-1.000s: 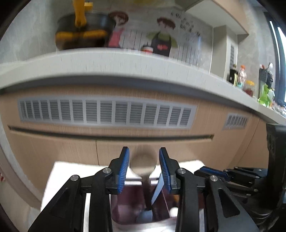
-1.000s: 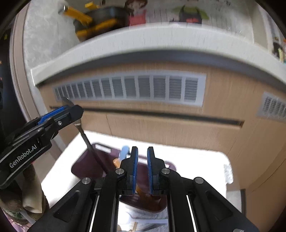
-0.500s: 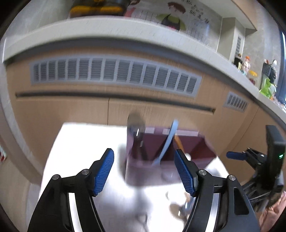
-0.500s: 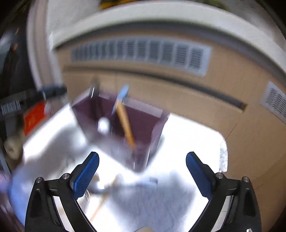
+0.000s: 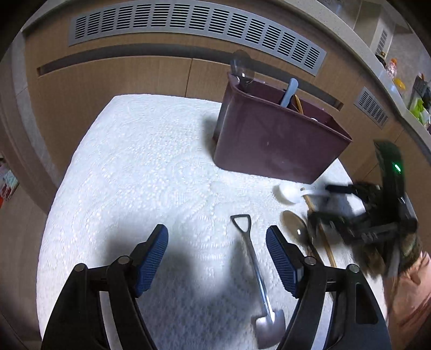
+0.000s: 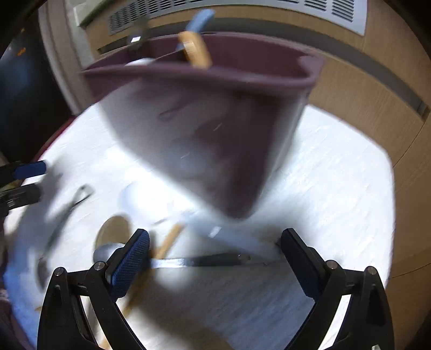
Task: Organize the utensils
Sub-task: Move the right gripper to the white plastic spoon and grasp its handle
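Note:
A maroon utensil holder [image 5: 277,142] stands on the white tablecloth and also fills the right wrist view [image 6: 210,121]; it holds a black spoon [image 5: 241,70], a blue utensil [image 5: 289,90] and a wooden one. On the cloth lie a shovel-shaped metal spoon [image 5: 258,274], a white spoon [image 5: 289,192], a wooden spoon [image 5: 296,228] and a dark-handled utensil [image 6: 204,260]. My left gripper [image 5: 216,258] is open and empty, low over the cloth beside the shovel spoon. My right gripper [image 6: 215,258] is open and empty over the dark-handled utensil; it shows at the right of the left wrist view [image 5: 358,212].
The tablecloth [image 5: 150,172] covers a small table in front of wooden cabinets with a grey vent grille [image 5: 188,24]. A countertop with bottles [image 5: 396,78] runs at the upper right. The right wrist view is motion-blurred.
My left gripper let go of the black spoon, which now stands in the holder, and opened. My right gripper opened too. Both have dropped low toward the utensils on the cloth.

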